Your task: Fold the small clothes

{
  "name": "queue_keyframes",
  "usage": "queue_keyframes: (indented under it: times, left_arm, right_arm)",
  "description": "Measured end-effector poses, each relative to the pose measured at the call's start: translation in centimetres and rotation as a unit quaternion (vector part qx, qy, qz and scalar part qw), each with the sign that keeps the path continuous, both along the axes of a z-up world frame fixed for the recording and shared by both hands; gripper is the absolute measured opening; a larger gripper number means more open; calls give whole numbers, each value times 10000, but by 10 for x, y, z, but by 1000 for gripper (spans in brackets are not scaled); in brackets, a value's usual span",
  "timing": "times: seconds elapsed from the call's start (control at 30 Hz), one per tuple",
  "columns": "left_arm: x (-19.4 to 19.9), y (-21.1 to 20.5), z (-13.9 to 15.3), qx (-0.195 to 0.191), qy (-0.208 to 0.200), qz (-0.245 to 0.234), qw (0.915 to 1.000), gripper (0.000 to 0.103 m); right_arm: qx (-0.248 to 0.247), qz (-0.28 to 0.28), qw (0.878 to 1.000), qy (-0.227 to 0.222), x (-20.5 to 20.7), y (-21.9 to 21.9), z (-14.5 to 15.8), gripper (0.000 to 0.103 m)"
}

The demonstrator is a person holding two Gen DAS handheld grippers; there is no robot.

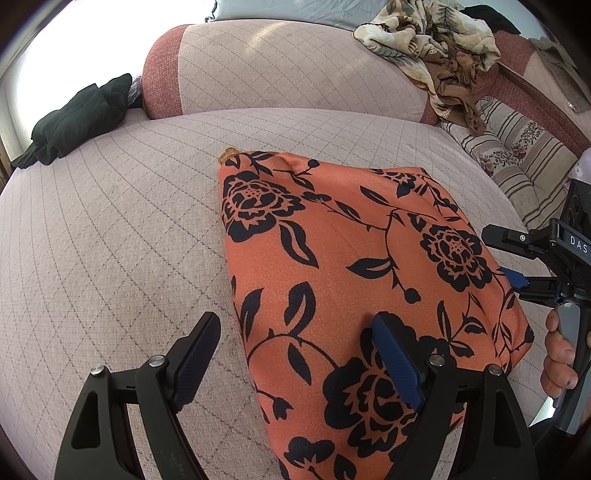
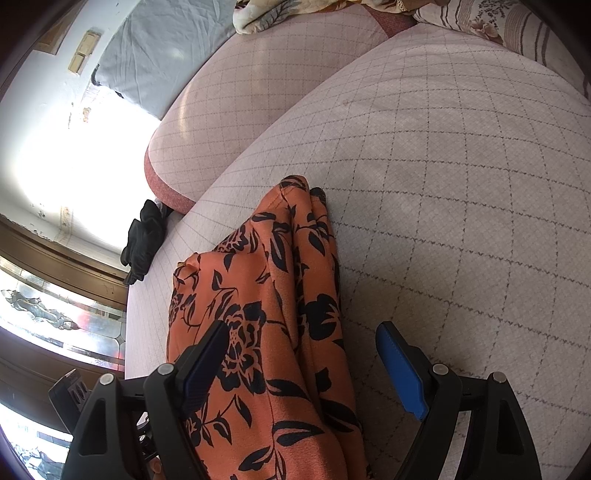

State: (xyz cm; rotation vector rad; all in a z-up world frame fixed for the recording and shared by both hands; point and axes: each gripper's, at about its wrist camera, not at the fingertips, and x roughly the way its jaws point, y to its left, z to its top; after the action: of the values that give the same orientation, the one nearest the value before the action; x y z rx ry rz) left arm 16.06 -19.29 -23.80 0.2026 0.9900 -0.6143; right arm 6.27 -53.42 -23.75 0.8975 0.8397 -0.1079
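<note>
Left wrist view: your left gripper (image 1: 295, 354) stands with jaws wide apart, holding nothing, over the near left edge of the orange floral garment (image 1: 354, 266), which lies folded on the quilted sofa seat (image 1: 110, 221). A black garment (image 1: 77, 122) sits well to the garment's far left; a crumpled floral cloth (image 1: 432, 40) lies beyond it.

Right wrist view: your right gripper (image 2: 306, 365) is likewise spread and empty, above the same garment's (image 2: 258, 295) right edge.

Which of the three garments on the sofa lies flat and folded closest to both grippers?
The orange cloth with black flowers, spread on the seat. The black garment sits bunched at the seat's far edge, and the cream floral one is heaped on the backrest.
</note>
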Motion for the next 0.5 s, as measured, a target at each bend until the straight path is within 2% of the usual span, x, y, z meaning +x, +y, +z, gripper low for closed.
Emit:
queue_keyframes:
  times: [0.5]
  left_arm:
    - [0, 0, 0, -2, 0, 4, 10000, 85]
  right_arm:
    - [-15, 84, 9999, 63, 3, 3, -3, 84]
